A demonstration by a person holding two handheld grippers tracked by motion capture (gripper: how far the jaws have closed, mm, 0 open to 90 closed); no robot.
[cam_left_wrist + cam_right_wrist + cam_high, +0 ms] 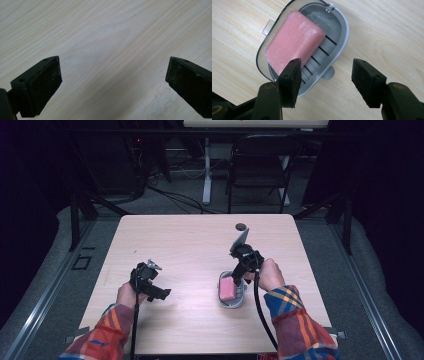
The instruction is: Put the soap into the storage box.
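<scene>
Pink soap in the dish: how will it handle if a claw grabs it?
The soap is probably rigid, a solid rounded bar. Likely slippery: smooth faces with a whitish film. It lies tilted on the dish rim, so a push may slide it down onto the slats.

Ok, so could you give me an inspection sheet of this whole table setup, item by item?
Surface: pale wooden table, bare under the left gripper.
Job's things: pink soap bar lying askew in a grey slatted soap dish.
Clutter: small dark round spot near the far edge.
Grippers: left gripper open over bare wood; right gripper open above the dish, holding nothing.
Cables: one black cable trails from each gripper.
Surroundings: folding chair, floor wires, dark room.
</scene>
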